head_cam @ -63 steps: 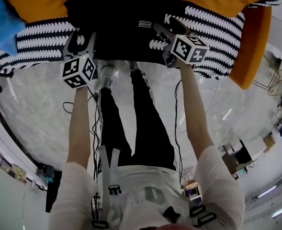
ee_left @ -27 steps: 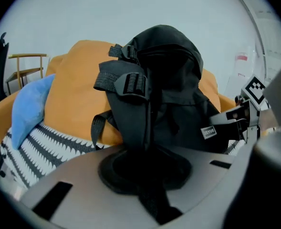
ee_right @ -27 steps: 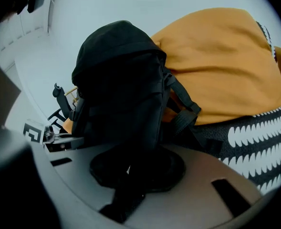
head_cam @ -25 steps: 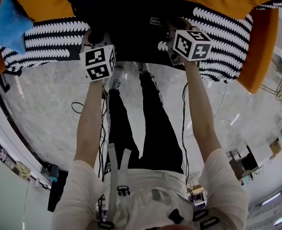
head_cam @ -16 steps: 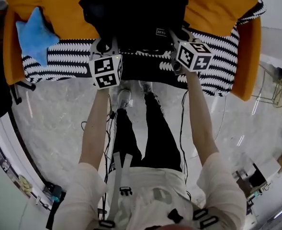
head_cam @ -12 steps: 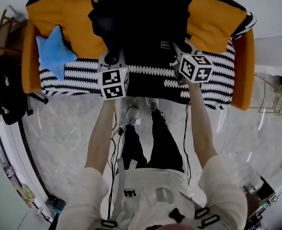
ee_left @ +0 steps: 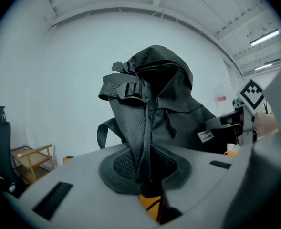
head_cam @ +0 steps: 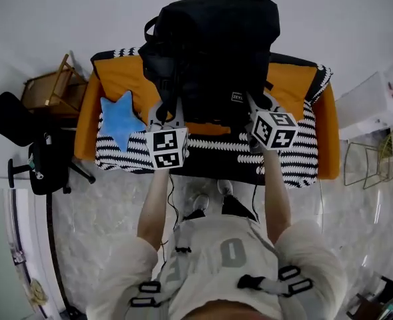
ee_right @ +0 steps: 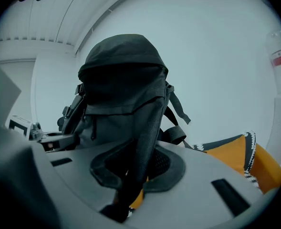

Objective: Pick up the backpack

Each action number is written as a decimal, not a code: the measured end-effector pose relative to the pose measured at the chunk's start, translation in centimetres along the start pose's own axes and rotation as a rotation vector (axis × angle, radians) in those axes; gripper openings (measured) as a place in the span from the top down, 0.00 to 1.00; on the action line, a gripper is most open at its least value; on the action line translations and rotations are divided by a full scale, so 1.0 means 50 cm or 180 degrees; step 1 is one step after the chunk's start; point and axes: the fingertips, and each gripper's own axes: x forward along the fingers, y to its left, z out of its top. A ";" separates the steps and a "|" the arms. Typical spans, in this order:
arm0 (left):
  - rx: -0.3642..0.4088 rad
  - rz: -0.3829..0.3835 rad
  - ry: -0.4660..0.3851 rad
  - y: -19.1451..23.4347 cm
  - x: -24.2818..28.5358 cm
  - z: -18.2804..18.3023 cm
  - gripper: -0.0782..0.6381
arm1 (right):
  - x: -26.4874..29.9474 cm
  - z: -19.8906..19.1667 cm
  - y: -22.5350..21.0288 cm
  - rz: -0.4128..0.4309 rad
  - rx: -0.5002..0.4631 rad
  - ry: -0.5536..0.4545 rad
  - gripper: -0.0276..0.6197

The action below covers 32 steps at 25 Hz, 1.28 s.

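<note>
A black backpack [head_cam: 213, 52] hangs in the air above the sofa, held up by both shoulder straps. My left gripper [head_cam: 167, 111] is shut on the left strap [ee_left: 138, 128], which runs down between its pads. On the other side, the right strap [ee_right: 145, 137] is clamped in my right gripper [head_cam: 256, 104]. In the left gripper view the backpack [ee_left: 166, 97] rises in front of a pale wall, and the left gripper [ee_left: 147, 175] pinches the webbing. The right gripper view shows the backpack [ee_right: 123, 85] from its other side, above the right gripper [ee_right: 135, 175].
An orange sofa [head_cam: 293, 85] with a black-and-white striped throw [head_cam: 296, 159] stands below the backpack. A blue star cushion [head_cam: 121, 119] lies at the sofa's left end. A wooden stool [head_cam: 46, 89] and a black office chair [head_cam: 46, 162] are on the left, white boxes [head_cam: 376, 102] on the right.
Both grippers rose together, still shut on the straps. The backpack came up off the sofa seat and now hangs clear above it.
</note>
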 end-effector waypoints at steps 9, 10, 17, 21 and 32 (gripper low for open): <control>0.0070 0.0010 -0.0188 0.007 -0.217 0.094 0.81 | -0.192 0.057 0.157 0.0049 -0.0053 -0.0198 0.85; 0.0088 0.0035 -0.0202 0.007 -0.229 0.092 0.81 | -0.205 0.055 0.168 0.0044 -0.0092 -0.0228 0.85; 0.0071 0.0134 -0.0132 -0.004 -0.279 0.053 0.81 | -0.260 0.013 0.200 0.0011 -0.0159 -0.0307 0.85; 0.0022 0.0095 -0.0134 -0.011 -0.275 0.053 0.81 | -0.267 0.013 0.195 -0.0030 -0.0216 -0.0322 0.85; 0.0066 0.0025 -0.0194 -0.019 -0.264 0.063 0.81 | -0.262 0.011 0.179 -0.0089 -0.0186 -0.0353 0.85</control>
